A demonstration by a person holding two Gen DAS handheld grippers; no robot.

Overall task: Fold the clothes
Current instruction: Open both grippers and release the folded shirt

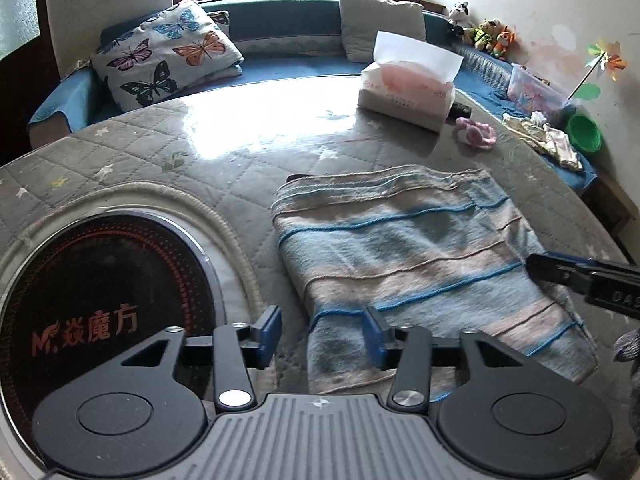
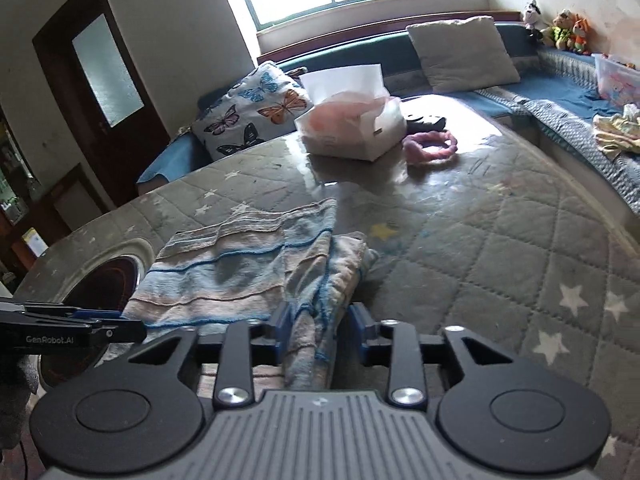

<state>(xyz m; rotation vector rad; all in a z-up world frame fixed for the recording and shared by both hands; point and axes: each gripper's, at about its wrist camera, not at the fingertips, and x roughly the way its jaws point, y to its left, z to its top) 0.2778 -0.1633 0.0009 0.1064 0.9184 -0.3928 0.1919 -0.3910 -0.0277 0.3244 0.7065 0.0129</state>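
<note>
Both grippers let go of a folded striped cloth on the quilted table.

Left wrist view: the left gripper (image 1: 322, 334) stands parted over the near left corner of the blue-and-beige striped woven cloth (image 1: 420, 256), one blue pad on the cloth, the other over the grey quilted star-print table cover (image 1: 140, 152); it grips nothing. The cloth lies folded, just beside the round black glass cooktop (image 1: 100, 300) set in the table. Right wrist view: the right gripper (image 2: 318, 330) is released too, with a bunched ridge of the cloth's right edge (image 2: 320, 280) standing loosely between the jaws. As I judge it, that ridge could snag a pad as the gripper lifts off and drag the fold open; the uneven right edge may also spoil the next fold.
</note>
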